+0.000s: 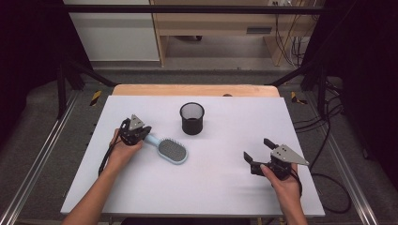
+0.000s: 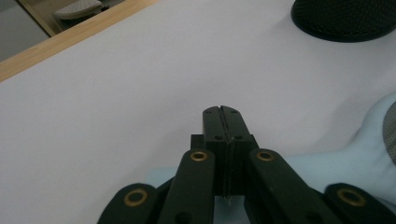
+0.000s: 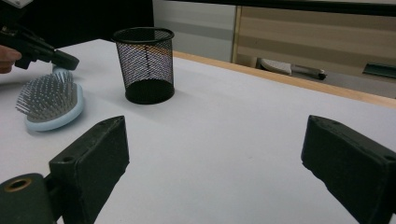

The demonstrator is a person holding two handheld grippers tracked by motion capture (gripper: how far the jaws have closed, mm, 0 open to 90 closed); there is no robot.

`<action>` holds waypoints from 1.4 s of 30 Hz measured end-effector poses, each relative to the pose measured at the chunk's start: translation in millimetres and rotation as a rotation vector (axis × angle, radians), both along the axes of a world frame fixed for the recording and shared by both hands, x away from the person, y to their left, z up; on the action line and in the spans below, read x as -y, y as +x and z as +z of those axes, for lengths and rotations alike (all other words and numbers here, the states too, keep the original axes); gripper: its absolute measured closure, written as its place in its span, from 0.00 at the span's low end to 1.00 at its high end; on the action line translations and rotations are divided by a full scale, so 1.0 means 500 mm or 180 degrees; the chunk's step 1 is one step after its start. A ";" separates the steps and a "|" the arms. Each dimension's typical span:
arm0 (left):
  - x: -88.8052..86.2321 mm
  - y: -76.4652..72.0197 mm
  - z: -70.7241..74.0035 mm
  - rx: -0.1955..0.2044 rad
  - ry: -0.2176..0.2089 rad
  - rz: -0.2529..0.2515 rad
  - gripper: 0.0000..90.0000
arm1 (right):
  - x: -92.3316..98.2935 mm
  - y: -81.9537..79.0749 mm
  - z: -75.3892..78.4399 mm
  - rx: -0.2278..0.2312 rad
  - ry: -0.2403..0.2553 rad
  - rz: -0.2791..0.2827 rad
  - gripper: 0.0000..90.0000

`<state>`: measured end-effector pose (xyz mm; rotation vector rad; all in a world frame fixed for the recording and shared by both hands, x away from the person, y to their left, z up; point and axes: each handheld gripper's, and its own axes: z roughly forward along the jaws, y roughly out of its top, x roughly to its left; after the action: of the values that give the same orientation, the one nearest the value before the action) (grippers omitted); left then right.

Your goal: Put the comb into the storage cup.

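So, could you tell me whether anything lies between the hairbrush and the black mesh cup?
Nothing visible does: only bare white table separates the light blue plastic hairbrush from the black wire-mesh cup.

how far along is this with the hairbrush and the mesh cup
Early on. Done: the left gripper sits over the hairbrush handle, jaws closed; whether they pinch it is unclear. In hand: the brush lies flat on the table, beside the mesh cup. Left: probably lifting it into the cup. The right gripper waits open, holding nothing.
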<state>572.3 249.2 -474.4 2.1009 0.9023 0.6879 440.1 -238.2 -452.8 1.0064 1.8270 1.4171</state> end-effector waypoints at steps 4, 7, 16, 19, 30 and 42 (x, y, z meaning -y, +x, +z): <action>-0.005 -0.004 0.006 -0.0058 0.0002 -0.0061 1.00 | -0.002 0.000 -0.001 -0.0017 -0.0002 0.0009 0.08; -0.006 -0.006 0.010 -0.0120 0.0019 -0.0110 1.00 | -0.003 0.000 -0.002 -0.0041 -0.0006 0.0021 0.08; -0.009 -0.010 0.016 -0.0246 0.0030 -0.0174 1.00 | -0.007 0.001 -0.007 -0.0092 -0.0070 0.0056 0.08; -0.015 -0.017 0.016 -0.0240 0.0009 -0.0205 1.00 | -0.008 0.002 -0.007 -0.0106 -0.0069 0.0057 0.08; -0.031 -0.046 0.016 -0.0293 0.0022 -0.0254 1.00 | -0.011 0.003 -0.009 -0.0123 -0.0122 0.0082 0.08; -0.042 -0.098 0.011 -0.0365 0.0120 -0.0329 1.00 | -0.014 0.003 -0.010 -0.0132 -0.0136 0.0104 0.08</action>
<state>523.2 270.2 -468.9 2.2221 0.8414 0.5394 441.9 -231.2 -457.8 0.9958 1.9037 1.3798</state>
